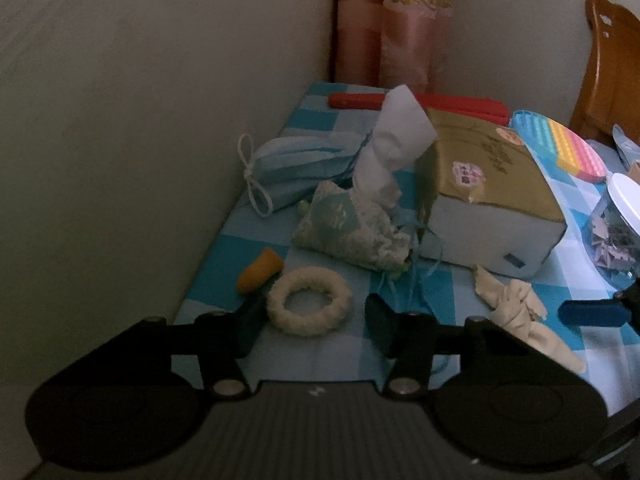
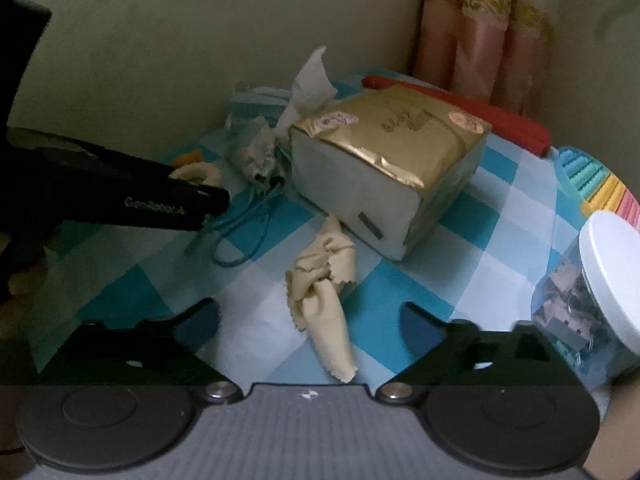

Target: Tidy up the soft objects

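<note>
A fluffy cream hair ring (image 1: pixel 308 306) lies flat on the blue checked tablecloth (image 1: pixel 320 360). My left gripper (image 1: pixel 314 322) straddles it with its jaws partly apart; the left finger is at the ring's edge and a gap shows on the right. A crumpled cream cloth (image 2: pixel 324 292) lies on the table between the wide-open fingers of my right gripper (image 2: pixel 310 312), which do not touch it. Behind the ring are an orange rubber cap (image 1: pixel 260 270), a floral drawstring pouch (image 1: pixel 352 232) and a stack of blue face masks (image 1: pixel 288 168).
A gold tissue box (image 2: pixel 384 168) with a tissue (image 1: pixel 392 140) pulled up stands mid-table. A clear jar (image 2: pixel 592 292) with a white lid sits at the right. A red case (image 2: pixel 480 116) and a rainbow silicone mat (image 1: pixel 560 144) lie behind. The wall runs along the left.
</note>
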A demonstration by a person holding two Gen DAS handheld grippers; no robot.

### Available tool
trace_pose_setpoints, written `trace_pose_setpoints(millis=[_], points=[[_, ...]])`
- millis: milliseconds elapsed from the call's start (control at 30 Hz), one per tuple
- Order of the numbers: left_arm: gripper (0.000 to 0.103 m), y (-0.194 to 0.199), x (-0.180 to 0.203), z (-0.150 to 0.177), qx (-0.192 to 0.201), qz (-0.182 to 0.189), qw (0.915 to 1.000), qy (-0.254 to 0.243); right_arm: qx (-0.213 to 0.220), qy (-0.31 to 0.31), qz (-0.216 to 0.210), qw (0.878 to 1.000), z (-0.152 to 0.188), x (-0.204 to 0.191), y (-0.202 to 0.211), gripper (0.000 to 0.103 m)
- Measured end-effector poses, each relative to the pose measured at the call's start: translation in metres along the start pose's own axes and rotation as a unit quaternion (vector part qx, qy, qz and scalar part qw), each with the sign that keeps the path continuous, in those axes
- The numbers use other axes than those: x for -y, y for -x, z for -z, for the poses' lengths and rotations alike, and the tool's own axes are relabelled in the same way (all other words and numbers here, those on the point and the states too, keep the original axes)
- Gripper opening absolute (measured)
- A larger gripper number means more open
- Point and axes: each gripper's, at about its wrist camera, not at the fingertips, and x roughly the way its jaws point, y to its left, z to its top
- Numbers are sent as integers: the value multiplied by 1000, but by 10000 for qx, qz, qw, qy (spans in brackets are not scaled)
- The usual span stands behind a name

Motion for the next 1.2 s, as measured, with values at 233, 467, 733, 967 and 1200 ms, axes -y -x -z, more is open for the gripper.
trace_pose_setpoints(millis=[233,467,733,967,1200], points=[[49,-3,-1,-3,7,-14,10000,3,31,15,9,10000,2,-1,1,103],[49,-2,-1,-3,37,-16,10000,26,97,74,-69,9999,6,-2,4,103],[49,-2,-1,-1,54,5,10000,-9,69,23,-7,10000,6,-3,3,103],[49,-2,-1,-1,40,17,10000,7,103,85,-48,9999,-4,-5,-6,103],[49,-2,-2,-2,39,34,10000,2,123,89,-24,9999,-13,-6,-10,96]])
